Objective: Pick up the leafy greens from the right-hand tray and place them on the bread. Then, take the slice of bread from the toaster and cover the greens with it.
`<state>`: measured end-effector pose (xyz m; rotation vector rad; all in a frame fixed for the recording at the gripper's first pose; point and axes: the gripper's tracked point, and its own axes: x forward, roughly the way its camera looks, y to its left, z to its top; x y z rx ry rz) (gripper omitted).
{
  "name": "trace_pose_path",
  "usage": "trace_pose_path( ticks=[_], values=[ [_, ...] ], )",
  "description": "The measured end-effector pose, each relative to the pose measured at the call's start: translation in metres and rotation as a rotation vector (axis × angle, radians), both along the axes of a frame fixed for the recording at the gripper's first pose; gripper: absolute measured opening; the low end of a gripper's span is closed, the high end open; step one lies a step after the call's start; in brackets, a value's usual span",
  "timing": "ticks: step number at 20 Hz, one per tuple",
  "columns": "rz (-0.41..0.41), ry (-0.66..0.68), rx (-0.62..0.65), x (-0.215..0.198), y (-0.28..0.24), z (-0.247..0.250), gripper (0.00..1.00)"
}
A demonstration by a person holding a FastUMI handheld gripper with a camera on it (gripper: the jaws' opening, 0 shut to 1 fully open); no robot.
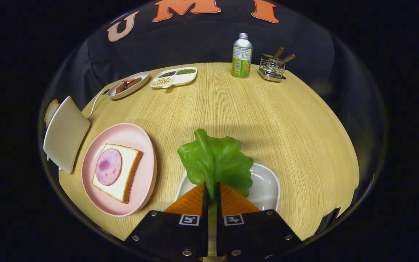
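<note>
My gripper [211,189] is shut on the stem end of a green leafy piece [215,162], which sticks out ahead of the fingers above a white tray [266,185]. To the left of the fingers a pink plate [146,174] carries a slice of bread [127,163] with a round of pink ham [108,166] on top. Further left stands a pale toaster [66,133], and a slice of bread [50,111] pokes out behind its upper edge.
At the far side of the round wooden table [253,116] stand a green bottle [242,56] and a wire holder [272,67] with wooden handles. A divided white dish [175,77] of grains and a small dish [128,84] of sausages lie far left.
</note>
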<state>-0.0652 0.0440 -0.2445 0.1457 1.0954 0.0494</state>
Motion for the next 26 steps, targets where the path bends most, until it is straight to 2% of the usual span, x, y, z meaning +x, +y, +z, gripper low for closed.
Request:
trace_pose_path(
  ticks=[1,4,7,13,16,26],
  values=[
    [-0.005,-0.013,0.022,0.002,0.000,0.004,0.07],
    [0.004,-0.067,0.035,0.009,0.005,0.017,0.06],
    [0.031,-0.119,0.103,0.014,0.027,0.035,0.06],
    [0.120,-0.178,0.222,0.022,0.081,0.068,0.06],
    [0.180,-0.171,0.229,0.021,0.103,0.066,0.06],
    [0.236,-0.082,0.277,0.018,0.153,0.047,0.07]
  ],
)
